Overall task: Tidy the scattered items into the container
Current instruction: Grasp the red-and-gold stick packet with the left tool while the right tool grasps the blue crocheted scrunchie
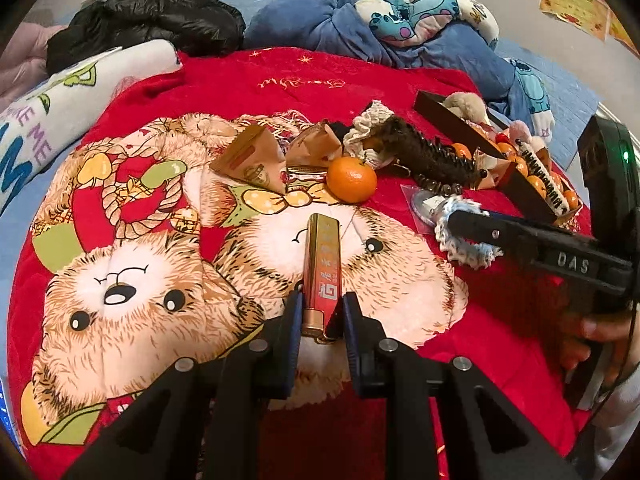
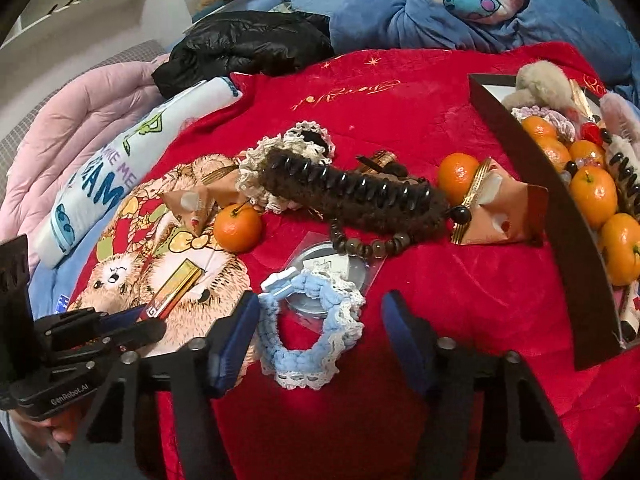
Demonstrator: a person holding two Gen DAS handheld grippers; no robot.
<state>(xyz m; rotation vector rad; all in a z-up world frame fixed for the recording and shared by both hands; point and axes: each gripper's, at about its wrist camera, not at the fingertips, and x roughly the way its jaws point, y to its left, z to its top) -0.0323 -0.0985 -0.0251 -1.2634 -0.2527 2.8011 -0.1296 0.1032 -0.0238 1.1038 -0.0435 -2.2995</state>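
My left gripper [image 1: 320, 312] clamps the gold bar [image 1: 323, 256]; my right gripper's [image 2: 320, 344] fingers stand partly open around the blue scrunchie [image 2: 310, 332], apparently not yet pressing it.

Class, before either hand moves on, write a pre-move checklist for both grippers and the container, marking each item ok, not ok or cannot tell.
1. Left gripper jaws clamped on the gold bar: ok.
2. Blue crochet scrunchie lies between the right gripper jaws: ok.
3. Right jaws pressing on the scrunchie: not ok, gaps show on both sides.
4. Scrunchie free of the packaged disc beneath: cannot tell.
5. Dark box has spare room: cannot tell, it is crowded with oranges.
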